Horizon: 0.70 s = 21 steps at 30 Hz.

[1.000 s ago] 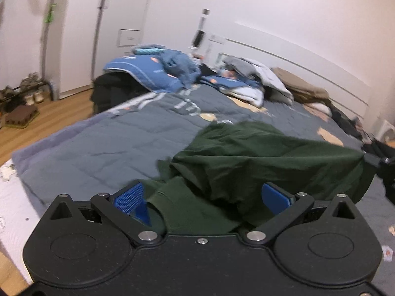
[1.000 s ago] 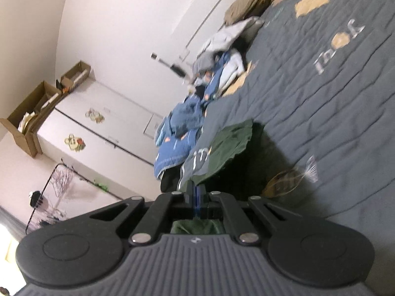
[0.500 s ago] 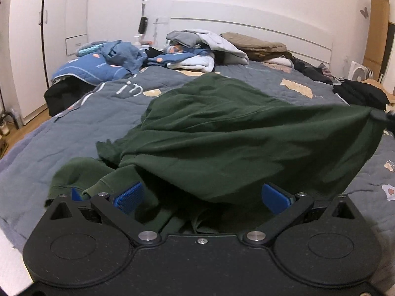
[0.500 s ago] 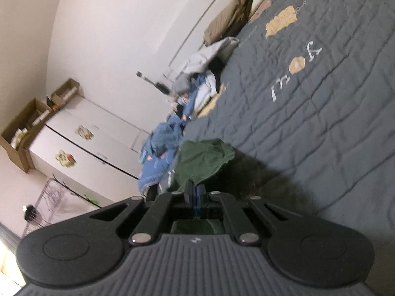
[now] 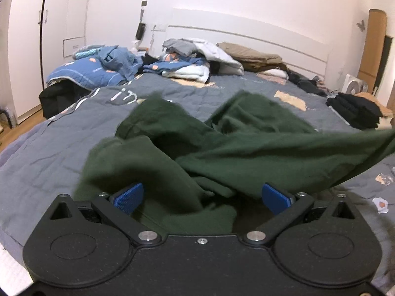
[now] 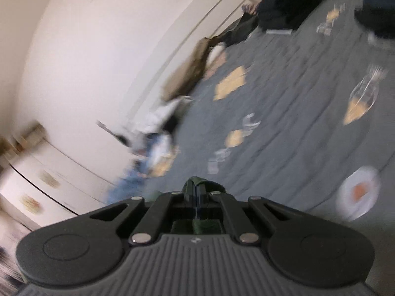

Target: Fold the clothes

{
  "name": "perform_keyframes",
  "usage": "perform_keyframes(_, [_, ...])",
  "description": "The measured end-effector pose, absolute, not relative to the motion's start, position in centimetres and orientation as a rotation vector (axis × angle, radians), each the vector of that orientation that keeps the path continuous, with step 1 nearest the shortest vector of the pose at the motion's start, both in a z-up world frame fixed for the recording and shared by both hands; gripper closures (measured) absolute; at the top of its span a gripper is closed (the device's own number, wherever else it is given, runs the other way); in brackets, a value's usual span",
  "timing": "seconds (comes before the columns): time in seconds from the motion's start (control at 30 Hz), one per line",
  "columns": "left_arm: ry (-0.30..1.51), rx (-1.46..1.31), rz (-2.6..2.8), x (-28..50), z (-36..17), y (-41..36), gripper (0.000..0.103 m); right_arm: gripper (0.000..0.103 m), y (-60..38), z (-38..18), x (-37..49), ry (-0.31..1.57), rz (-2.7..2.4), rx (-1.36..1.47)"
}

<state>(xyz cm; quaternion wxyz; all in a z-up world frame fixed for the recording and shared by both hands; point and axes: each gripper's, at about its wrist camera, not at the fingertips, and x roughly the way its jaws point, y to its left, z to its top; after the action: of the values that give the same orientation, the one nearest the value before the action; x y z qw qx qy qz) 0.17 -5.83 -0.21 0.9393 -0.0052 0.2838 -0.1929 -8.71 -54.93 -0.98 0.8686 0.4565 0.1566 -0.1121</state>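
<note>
Since the earlier frame, the green garment has dropped from a broad raised sheet into a crumpled heap on the grey quilted bed, its length running left to right, right end lifted. White stitched lettering on the quilt, far left, reads roughly "in". Folded clothes line the white headboard; a sticker-dotted wardrobe stands left. The left tongs are spread, cloth between them. The right tongs are pressed together, pinching green fabric; that view is blurred.
</note>
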Motion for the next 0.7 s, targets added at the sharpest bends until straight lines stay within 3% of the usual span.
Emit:
perform_keyframes(0.23, [0.514, -0.007, -0.330, 0.1, 1.3, -4.2, 0.000, 0.098, -54.2, -2.3, -6.9, 0.567, -0.310, 0.745])
perform_keyframes(0.37, [0.519, 0.017, -0.209, 1.3, 1.7, -2.6, 0.000, 0.092, -54.5, -0.7, -8.2, 0.513, -0.330, 0.716])
perform_keyframes(0.53, [0.646, -0.012, -0.149, 3.2, 0.4, -1.5, 0.000, 0.068, -55.0, 0.2, -9.9, 0.440, -0.339, 0.730])
perform_keyframes(0.7, [0.680, -0.005, -0.169, 3.1, 0.0, -1.7, 0.004, 0.061, -52.2, -0.5, -7.8, 0.474, -0.194, 0.717])
